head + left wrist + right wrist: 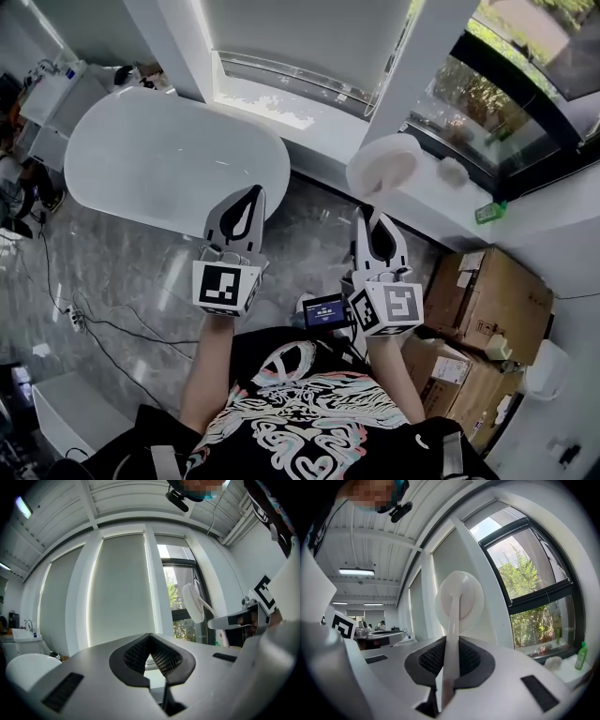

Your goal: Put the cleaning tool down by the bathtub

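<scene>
The cleaning tool (382,167) is white, with a round flat head on a slim handle. My right gripper (373,221) is shut on that handle and holds the head up above the grey floor, to the right of the white oval bathtub (169,155). In the right gripper view the handle runs up between the pads to the head (459,599). My left gripper (247,201) is shut with nothing in it and hovers over the tub's near right end. The left gripper view shows its tips (150,644) together, with the tool (193,603) off to the right.
A window ledge (422,202) runs behind the tub, with a white sponge (453,172) and a green bottle (489,212) on it. Cardboard boxes (487,300) stand at the right. Cables (84,323) trail over the marble floor at the left.
</scene>
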The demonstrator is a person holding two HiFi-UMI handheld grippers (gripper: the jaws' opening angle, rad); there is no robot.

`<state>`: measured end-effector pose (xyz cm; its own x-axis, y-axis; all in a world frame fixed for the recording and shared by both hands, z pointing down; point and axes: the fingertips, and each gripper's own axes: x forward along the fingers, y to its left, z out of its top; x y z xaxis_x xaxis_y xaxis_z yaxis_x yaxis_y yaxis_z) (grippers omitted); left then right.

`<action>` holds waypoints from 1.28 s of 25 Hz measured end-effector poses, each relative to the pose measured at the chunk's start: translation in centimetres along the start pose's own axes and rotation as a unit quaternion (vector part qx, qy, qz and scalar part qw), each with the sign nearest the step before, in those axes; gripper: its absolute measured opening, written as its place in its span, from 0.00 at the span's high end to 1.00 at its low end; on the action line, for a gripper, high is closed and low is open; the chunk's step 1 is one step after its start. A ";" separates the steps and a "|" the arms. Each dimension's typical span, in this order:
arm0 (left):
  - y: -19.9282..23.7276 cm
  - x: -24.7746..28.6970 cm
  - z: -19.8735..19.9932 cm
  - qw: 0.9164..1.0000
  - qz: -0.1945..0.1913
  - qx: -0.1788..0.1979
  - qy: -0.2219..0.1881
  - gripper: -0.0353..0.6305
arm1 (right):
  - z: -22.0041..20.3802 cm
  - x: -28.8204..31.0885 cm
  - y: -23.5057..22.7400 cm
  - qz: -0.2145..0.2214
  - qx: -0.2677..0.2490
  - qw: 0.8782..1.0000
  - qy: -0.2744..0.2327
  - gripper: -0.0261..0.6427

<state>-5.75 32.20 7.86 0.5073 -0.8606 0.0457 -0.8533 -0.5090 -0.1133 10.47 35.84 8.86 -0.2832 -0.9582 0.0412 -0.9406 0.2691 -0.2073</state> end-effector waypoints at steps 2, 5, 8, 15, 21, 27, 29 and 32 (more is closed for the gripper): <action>0.3 1.0 -0.1 1.000 -0.002 -0.002 0.001 0.93 | 0.0 0.8 -0.4 0.001 0.001 1.000 0.004 0.88; 0.9 2.5 -0.5 1.000 -0.004 -0.007 0.004 0.93 | -0.4 2.2 -0.8 0.001 0.001 1.000 0.010 0.88; 1.5 4.8 -1.1 1.000 -0.011 -0.010 0.006 0.93 | -0.8 3.9 -1.4 -0.003 0.001 1.000 0.015 0.88; 5.0 11.1 -1.2 1.000 -0.020 -0.010 -0.013 0.93 | -0.8 10.5 -2.8 -0.016 -0.007 1.000 0.020 0.88; 8.9 16.5 -1.5 1.000 -0.027 0.000 -0.001 0.93 | 0.1 17.0 -3.6 -0.014 -0.014 1.000 0.018 0.88; 12.7 20.4 -1.9 1.000 -0.030 0.002 0.006 0.93 | 0.3 22.2 -4.3 -0.029 -0.014 0.999 0.021 0.88; 13.8 21.5 -2.1 0.999 -0.033 0.000 0.008 0.93 | 0.2 23.6 -4.4 -0.034 -0.015 0.999 0.023 0.88; 15.4 23.0 -2.6 0.999 -0.038 -0.003 0.011 0.93 | 0.0 25.6 -4.5 -0.045 -0.016 0.999 0.026 0.88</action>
<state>-7.57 4.51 9.75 0.5683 -0.8193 0.0762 -0.8127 -0.5734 -0.1037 7.48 10.06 10.81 -0.2056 -0.9725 0.1091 -0.9680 0.1856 -0.1690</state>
